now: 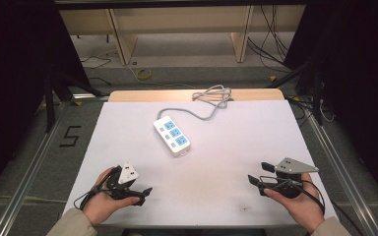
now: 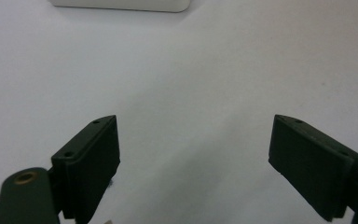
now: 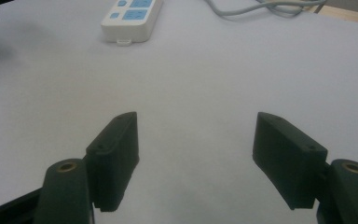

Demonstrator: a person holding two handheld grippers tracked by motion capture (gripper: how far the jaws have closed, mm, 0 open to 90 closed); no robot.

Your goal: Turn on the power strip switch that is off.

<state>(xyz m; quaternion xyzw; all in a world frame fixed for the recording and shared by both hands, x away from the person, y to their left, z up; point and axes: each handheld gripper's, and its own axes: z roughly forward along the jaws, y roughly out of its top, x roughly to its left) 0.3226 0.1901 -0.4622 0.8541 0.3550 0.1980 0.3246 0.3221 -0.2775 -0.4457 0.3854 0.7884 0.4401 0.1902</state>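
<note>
A white power strip point(image 1: 172, 135) with blue sockets lies near the middle of the white table point(image 1: 226, 147), its grey cable point(image 1: 211, 98) coiled at the far edge. My left gripper point(image 1: 146, 192) rests at the near left in a hand, jaws wide apart with nothing between them point(image 2: 193, 154). At the near right, my right gripper point(image 1: 258, 176) is held the same way, open and empty point(image 3: 196, 149). The power strip's end point(image 3: 130, 18) shows at the top of the right gripper view, and its edge point(image 2: 121, 4) in the left gripper view.
The table's wooden far edge point(image 1: 147, 95) meets a floor with loose cables point(image 1: 270, 49) and shelf legs. Metal rails point(image 1: 34, 162) run along both sides of the table. Dark panels stand left and right.
</note>
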